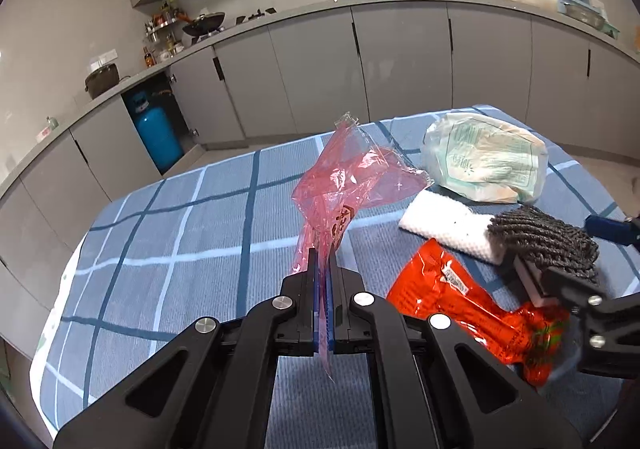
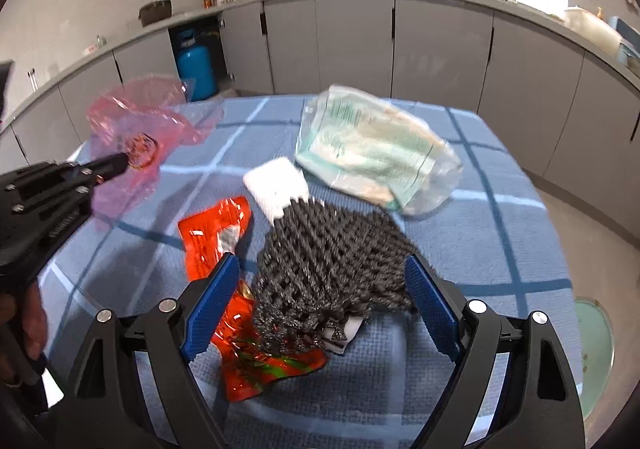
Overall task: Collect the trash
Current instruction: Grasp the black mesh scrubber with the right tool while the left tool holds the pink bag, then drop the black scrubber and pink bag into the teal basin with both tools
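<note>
At the left side of the table (image 2: 500, 233), my left gripper (image 1: 323, 261) is clamped tight on a thin pink plastic bag (image 1: 344, 185), which hangs lifted clear of the checked cloth. Next comes the orange foil wrapper (image 2: 218, 233), lying flat near the front edge. A white sponge (image 2: 276, 185) sits just beyond it, and further right, toward the far edge, lies a clear bag printed in green (image 2: 372, 153). My right gripper (image 2: 320, 305) stands wide around the grey steel-wool scourer (image 2: 332, 257), pads not yet pressing. I judge the risks to be these: the flimsy pink film could slip from my pinch, and if I close low on the scourer I might catch the orange wrapper's end beneath it, or snag the cloth.
</note>
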A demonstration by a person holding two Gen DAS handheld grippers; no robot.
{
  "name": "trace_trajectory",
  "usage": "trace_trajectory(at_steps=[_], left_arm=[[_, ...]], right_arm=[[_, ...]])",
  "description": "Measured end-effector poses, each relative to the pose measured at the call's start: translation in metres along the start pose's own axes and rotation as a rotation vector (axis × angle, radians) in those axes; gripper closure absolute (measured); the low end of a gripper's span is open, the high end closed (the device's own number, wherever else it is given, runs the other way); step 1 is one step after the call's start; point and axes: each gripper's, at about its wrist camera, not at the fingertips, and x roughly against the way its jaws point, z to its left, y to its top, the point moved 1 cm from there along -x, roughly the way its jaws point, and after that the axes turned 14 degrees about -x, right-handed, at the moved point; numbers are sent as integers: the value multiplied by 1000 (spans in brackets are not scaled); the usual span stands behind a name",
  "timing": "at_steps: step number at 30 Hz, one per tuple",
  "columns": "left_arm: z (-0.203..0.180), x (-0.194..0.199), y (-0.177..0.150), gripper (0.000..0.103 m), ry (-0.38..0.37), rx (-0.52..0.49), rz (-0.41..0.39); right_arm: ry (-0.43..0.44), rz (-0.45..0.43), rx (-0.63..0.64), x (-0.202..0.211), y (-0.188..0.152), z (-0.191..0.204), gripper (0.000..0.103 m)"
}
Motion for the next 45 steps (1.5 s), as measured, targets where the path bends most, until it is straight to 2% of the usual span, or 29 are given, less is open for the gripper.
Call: trace_trajectory(at_steps=[1, 5, 7, 9, 19, 27, 45], left_arm=[[0, 1, -1, 99, 0, 0, -2], [-1, 7, 2, 99, -3, -2, -18], [-2, 11, 3, 99, -4, -3, -26], [-2, 14, 4, 99, -4, -5, -33], [-8, 27, 13, 99, -1, -18, -58], [-15, 39, 24, 99, 5, -31, -89], [-65, 46, 48, 99, -39, -136, -119]], right_arm=[[-4, 14, -2, -3, -1, -1, 39], [24, 7, -7, 3, -4, -2, 68], [29, -13, 0, 10, -5, -1, 77], [37, -30, 6, 16, -4, 0, 81], [98, -63, -3, 38, -6, 0, 82], [56, -163, -27, 61, 4, -16, 82], [27, -209, -101, 83, -1, -56, 82]])
